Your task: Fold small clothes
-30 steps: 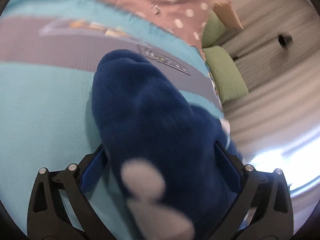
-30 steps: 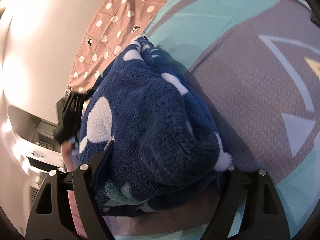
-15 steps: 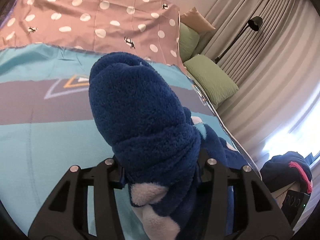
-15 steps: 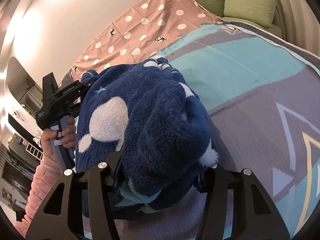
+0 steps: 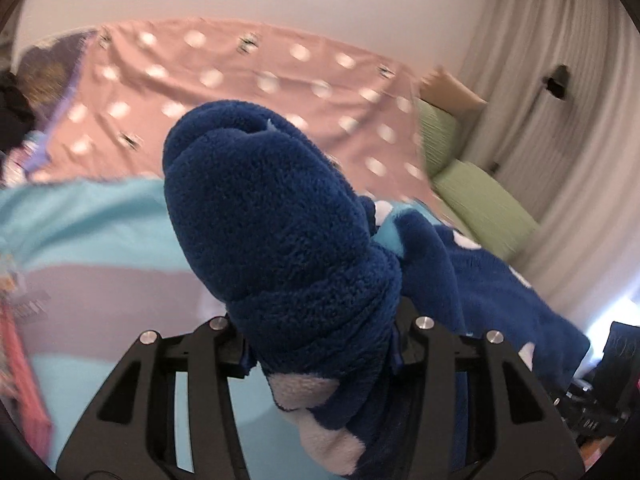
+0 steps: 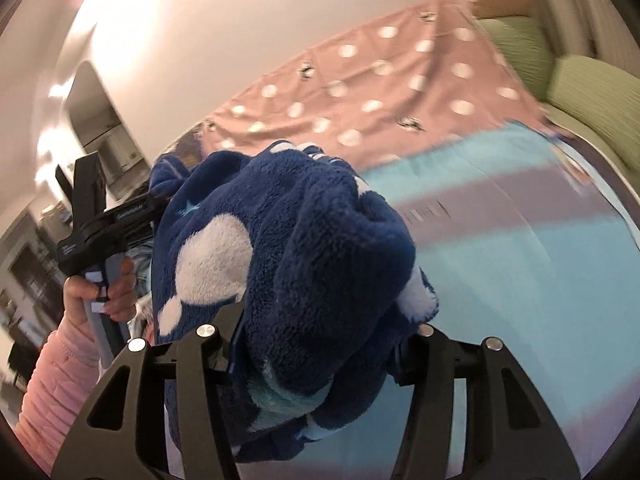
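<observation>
Fleece garment, plush navy with white patches, bunches inside both tools.

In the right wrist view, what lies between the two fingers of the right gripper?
In the right wrist view, a bunched fold of the navy fleece garment fills the right gripper; its jaws are shut on it.

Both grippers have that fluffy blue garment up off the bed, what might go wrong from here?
The blue fleece garment is bunched thick in the left gripper and the right gripper, so layers may slip out unevenly. Held crumpled above the bedspread, it may land wrinkled, giving a crooked fold.
</observation>
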{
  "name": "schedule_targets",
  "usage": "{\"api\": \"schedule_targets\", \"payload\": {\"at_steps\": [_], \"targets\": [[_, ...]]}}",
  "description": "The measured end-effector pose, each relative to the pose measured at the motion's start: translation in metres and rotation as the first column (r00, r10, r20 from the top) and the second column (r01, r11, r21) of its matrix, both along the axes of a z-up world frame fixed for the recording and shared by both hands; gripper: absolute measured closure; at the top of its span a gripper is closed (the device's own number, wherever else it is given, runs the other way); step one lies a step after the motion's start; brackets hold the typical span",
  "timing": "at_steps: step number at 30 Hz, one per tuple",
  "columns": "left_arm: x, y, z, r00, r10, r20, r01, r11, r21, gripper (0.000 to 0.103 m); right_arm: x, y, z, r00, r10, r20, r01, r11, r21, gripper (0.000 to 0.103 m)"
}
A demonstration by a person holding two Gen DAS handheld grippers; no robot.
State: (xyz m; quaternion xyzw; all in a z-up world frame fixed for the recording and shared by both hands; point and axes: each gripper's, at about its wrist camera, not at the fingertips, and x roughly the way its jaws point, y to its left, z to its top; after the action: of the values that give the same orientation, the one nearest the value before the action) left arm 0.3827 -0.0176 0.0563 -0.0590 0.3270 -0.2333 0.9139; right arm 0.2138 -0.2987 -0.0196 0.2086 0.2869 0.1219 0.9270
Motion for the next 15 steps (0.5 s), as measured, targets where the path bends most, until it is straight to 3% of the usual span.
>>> {"api": "schedule_targets", "payload": {"at_steps": [4, 8, 11, 15], "targets": [[0.049, 0.011, 0.025, 0.989, 0.135, 0.061, -0.139, 0.988, 0.072, 0.055, 0.102, -0.001, 0.017, 0.993, 0.121, 0.002, -0.121, 0.991, 0.057, 0.050], [0.101, 0.016, 0.027, 0.967, 0.235, 0.101, -0.247, 0.962, 0.117, 0.054, 0.191, 0.004, 0.024, 0.990, 0.139, 0.004, -0.139, 0.989, 0.049, 0.050], [0.135, 0.018, 0.013, 0.954, 0.283, 0.100, -0.295, 0.945, 0.138, 0.054, 0.240, 0.010, 0.017, 0.992, 0.129, -0.009, -0.128, 0.991, 0.044, 0.050], [0.183, 0.031, -0.037, 0.931, 0.362, 0.049, -0.365, 0.918, 0.154, 0.053, 0.291, 0.024, -0.019, 0.990, 0.128, -0.060, -0.127, 0.992, 0.014, 0.045]]}}
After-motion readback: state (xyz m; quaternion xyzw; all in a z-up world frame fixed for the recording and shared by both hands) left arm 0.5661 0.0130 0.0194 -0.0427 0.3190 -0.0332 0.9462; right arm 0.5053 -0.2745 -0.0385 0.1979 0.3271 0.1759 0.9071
